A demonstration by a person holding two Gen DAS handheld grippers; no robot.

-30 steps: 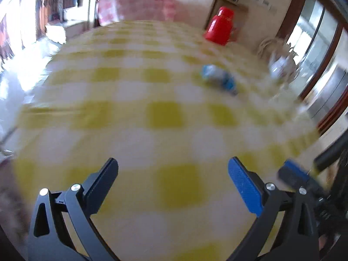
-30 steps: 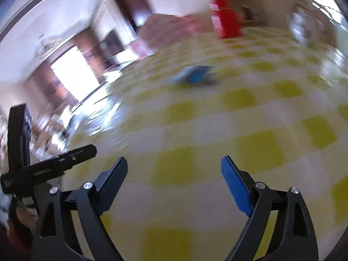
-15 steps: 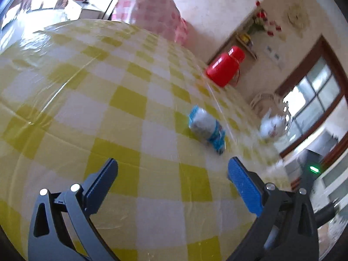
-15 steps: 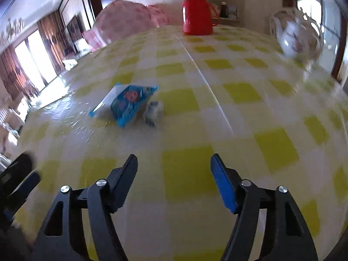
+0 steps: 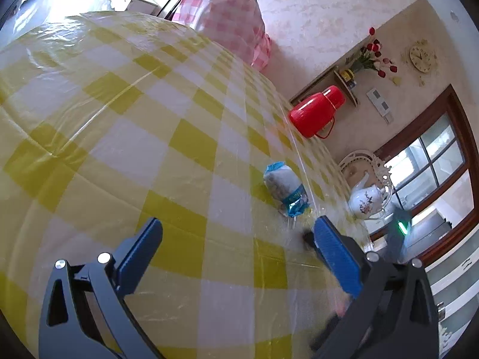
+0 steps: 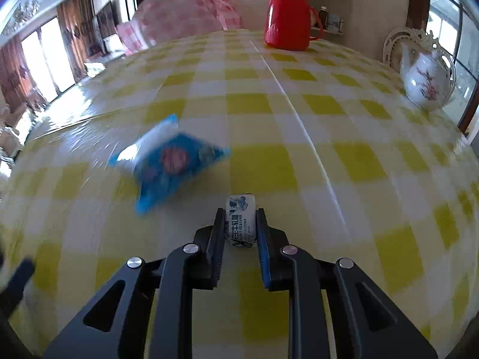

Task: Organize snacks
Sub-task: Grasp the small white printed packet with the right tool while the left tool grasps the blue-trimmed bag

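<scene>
The right hand-held gripper (image 6: 241, 224) is pinching a small white candy (image 6: 241, 224) mid-bench (image 6: 299, 119); a blue snack bag (image 6: 170, 161) is lying just beside it. The left hand-held gripper (image 5: 239, 257) is hovering spread. A red flask (image 6: 289, 15) and teapot (image 6: 426, 85) are standing near the far edge.

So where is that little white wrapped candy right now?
In the right wrist view, the small white candy sits clamped in the right gripper, just right of the blue snack packet.

Tablecloth (image 6: 299, 113) glossy (plastic, probably); teapot (image 6: 426, 86) glazed.
</scene>
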